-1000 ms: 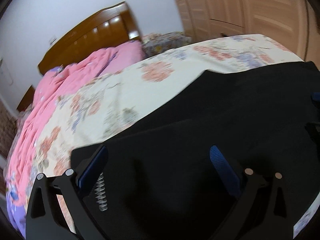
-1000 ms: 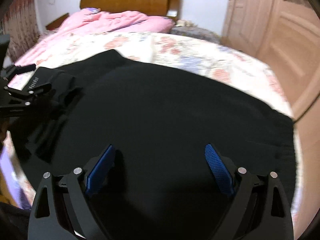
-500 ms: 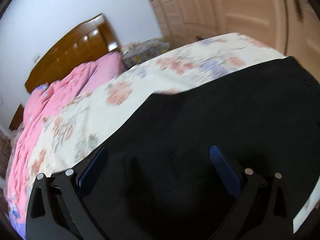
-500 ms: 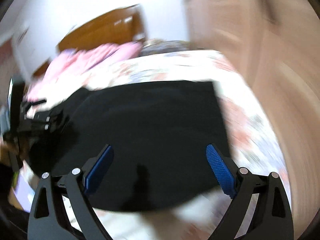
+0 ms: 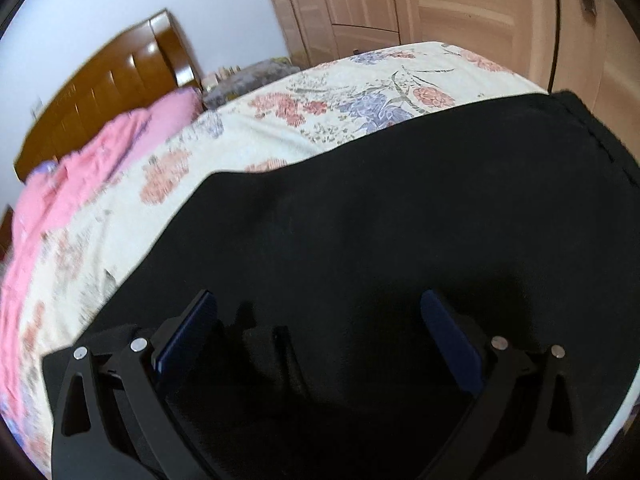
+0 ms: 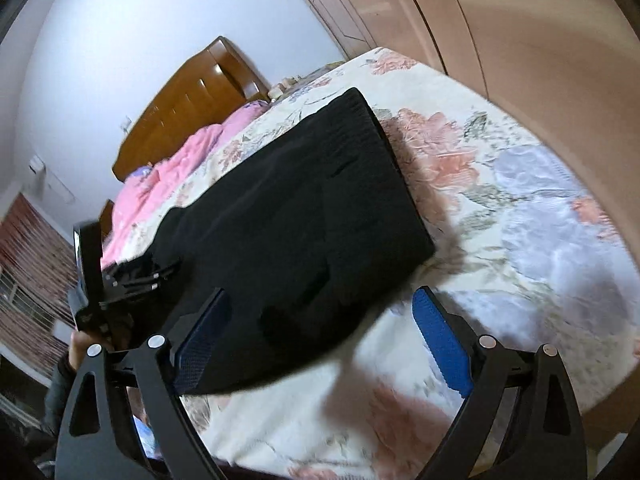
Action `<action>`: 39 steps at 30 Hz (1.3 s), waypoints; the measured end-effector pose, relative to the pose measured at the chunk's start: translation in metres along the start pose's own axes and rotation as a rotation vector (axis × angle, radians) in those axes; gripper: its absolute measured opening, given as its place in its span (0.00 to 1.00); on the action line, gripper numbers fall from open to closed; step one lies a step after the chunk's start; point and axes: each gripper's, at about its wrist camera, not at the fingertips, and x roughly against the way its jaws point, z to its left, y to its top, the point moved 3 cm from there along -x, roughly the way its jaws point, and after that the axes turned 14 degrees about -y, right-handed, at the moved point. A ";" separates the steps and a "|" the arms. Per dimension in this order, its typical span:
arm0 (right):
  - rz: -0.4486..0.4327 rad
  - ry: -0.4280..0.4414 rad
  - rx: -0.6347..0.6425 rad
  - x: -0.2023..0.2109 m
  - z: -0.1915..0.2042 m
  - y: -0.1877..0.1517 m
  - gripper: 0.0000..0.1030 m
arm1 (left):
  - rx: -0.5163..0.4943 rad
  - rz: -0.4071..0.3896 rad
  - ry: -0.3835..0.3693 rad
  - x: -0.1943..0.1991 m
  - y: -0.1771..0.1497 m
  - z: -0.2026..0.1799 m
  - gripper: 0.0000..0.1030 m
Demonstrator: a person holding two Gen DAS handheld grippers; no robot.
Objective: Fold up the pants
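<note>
A: We're looking at the black pants point(image 6: 296, 216), lying flat across the floral bedspread point(image 6: 520, 216) near the foot of the bed, ribbed waistband toward the wardrobe point(image 5: 460, 4).

B: And our right gripper point(image 6: 320, 332) hangs over their near corner, jaws wide apart, nothing between the pads. One blue finger sits over cloth, the other over bare bedspread.

A: That's our worry. If we close here, we judge we'd pinch the sheet along with the pants, or catch only the top layer and drag the fold crooked.

B: Our left gripper point(image 5: 316, 332) is just as open, low over the dark fabric, empty too. It's all black under it, so we can't tell where an edge or seam lies.

A: So a blind grab there could bunch the middle instead of lifting a hem.

B: Farther off, the pink quilt point(image 5: 92, 168) sits by the headboard point(image 5: 108, 92), well apart. No trouble from that side.
</note>
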 end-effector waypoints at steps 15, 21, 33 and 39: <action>0.008 0.073 -0.057 -0.011 -0.005 0.013 0.71 | 0.025 0.005 -0.025 -0.003 0.000 0.000 0.99; -0.133 -0.018 0.019 0.009 0.009 0.019 0.37 | 0.029 0.004 -0.029 -0.004 0.000 0.001 0.99; -0.409 -0.199 0.572 0.038 0.138 -0.001 0.33 | 0.190 -0.025 -0.358 0.025 0.031 0.005 0.98; -0.433 -0.228 0.716 0.028 0.171 -0.021 0.33 | 0.098 0.009 -0.706 0.055 0.103 -0.050 0.98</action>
